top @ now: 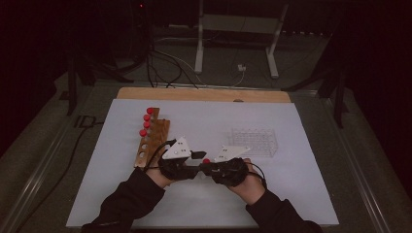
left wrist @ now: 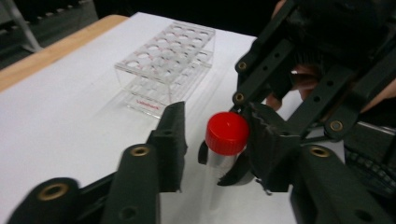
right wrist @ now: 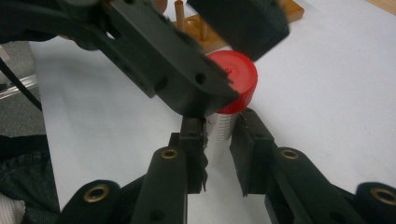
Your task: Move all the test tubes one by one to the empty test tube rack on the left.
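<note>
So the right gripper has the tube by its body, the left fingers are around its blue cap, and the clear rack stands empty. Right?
Not quite: the cap is red, not blue, as the left gripper view shows. The rest holds: the right gripper clamps the tube body, the left gripper has its fingers around the cap, and the clear rack stands empty.

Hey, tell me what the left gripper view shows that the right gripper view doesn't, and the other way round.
Left gripper view alone: the clear plastic tube rack standing empty on the white sheet, and a strip of wooden table edge.

Right gripper view alone: the wooden tube rack behind the jaws, and printed graduations on the tube's clear body.

Both: the red-capped tube, held by the right gripper around its body, with the left gripper at its cap.
</note>
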The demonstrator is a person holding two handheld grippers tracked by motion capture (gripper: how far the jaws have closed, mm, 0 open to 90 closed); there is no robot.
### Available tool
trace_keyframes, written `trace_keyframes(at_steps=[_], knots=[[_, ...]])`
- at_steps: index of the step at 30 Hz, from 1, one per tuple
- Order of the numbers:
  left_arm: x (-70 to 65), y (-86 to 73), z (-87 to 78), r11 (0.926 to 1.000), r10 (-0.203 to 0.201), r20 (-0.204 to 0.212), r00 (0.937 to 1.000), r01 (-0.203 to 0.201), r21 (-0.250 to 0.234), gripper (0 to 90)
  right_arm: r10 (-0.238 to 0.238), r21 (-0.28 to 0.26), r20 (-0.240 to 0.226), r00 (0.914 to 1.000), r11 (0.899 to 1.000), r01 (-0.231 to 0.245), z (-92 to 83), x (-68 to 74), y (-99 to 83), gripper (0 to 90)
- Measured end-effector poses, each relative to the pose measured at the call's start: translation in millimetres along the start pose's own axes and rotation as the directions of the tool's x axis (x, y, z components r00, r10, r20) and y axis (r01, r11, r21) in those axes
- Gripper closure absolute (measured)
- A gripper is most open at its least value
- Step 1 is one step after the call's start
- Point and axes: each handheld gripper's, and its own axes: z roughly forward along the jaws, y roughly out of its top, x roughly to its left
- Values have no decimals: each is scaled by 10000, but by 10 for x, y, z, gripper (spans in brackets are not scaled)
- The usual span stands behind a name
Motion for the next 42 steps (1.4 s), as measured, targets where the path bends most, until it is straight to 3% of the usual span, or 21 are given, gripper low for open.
trace_keyframes(at_steps=[6, 18, 20, 28, 35, 42], knots=[[-9, 6, 21, 10000, 57, 175, 9998, -57, 33, 704, 33, 29, 52, 10000, 10000, -33, 2, -7, 0, 752], [7, 49, -22, 9996, 265, 84, 9996, -265, 35, 721, 52, -253, 15, 10000, 9997, -52, -26, -19, 3, 734], [17, 63, -45, 9996, 278, 24, 9996, -278, 37, 722, 67, -375, 13, 10000, 9993, -67, -43, -26, 4, 647], [111, 137, -233, 9995, 258, -390, 9989, -264, -156, 722, 469, -891, 174, 9987, 9950, -452, -177, -116, -26, 446], [186, 224, -458, 9989, 252, -879, 9958, -286, -382, 722, 707, -1316, 400, 9967, 9892, -649, -257, -144, -61, 193], [247, 259, -658, 9987, 203, -1304, 9913, -262, -436, 722, 898, -1354, 387, 9952, 9872, -838, -296, -172, -97, 22]])
